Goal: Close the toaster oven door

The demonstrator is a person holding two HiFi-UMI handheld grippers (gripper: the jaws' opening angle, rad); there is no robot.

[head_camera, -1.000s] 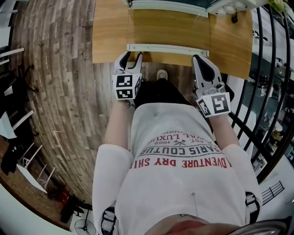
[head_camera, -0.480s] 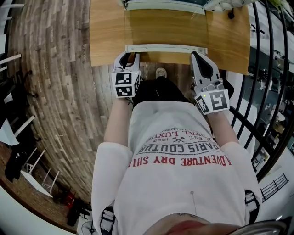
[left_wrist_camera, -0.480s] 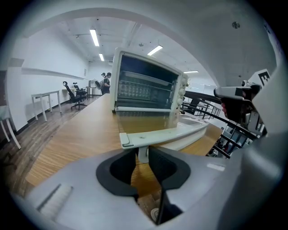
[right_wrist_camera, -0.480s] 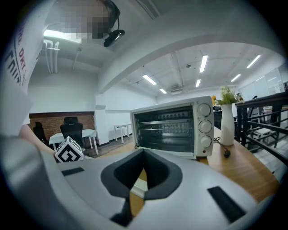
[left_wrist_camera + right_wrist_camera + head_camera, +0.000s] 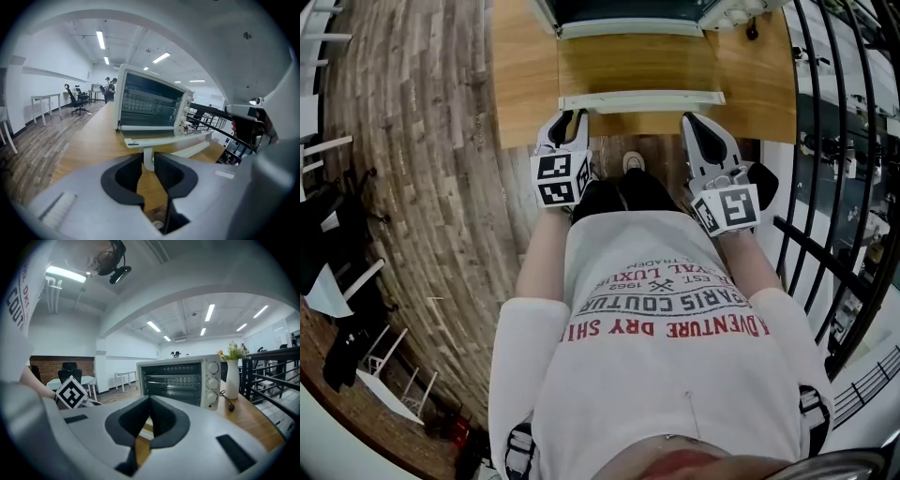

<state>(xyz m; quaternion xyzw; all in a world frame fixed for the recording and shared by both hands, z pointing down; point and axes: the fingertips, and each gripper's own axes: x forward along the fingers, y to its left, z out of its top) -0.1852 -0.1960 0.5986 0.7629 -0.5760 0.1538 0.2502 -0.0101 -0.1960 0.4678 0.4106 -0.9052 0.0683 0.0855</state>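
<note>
The white toaster oven stands at the back of the wooden table, its door folded down flat toward me, handle at the near edge. My left gripper is at the handle's left end. In the left gripper view its jaws are closing, with the handle's white post between them, and both pads touch it. My right gripper hangs just before the handle's right end, shut and empty, its jaws meeting in front of the oven.
A white vase with flowers stands right of the oven. A black railing runs along the right side of the table. The person's legs and a shoe are under the table edge. Chairs stand far left on the plank floor.
The left gripper's jaws have narrowed from wide open onto the handle's left post. Both grippers have kept their places at the door's near edge.
</note>
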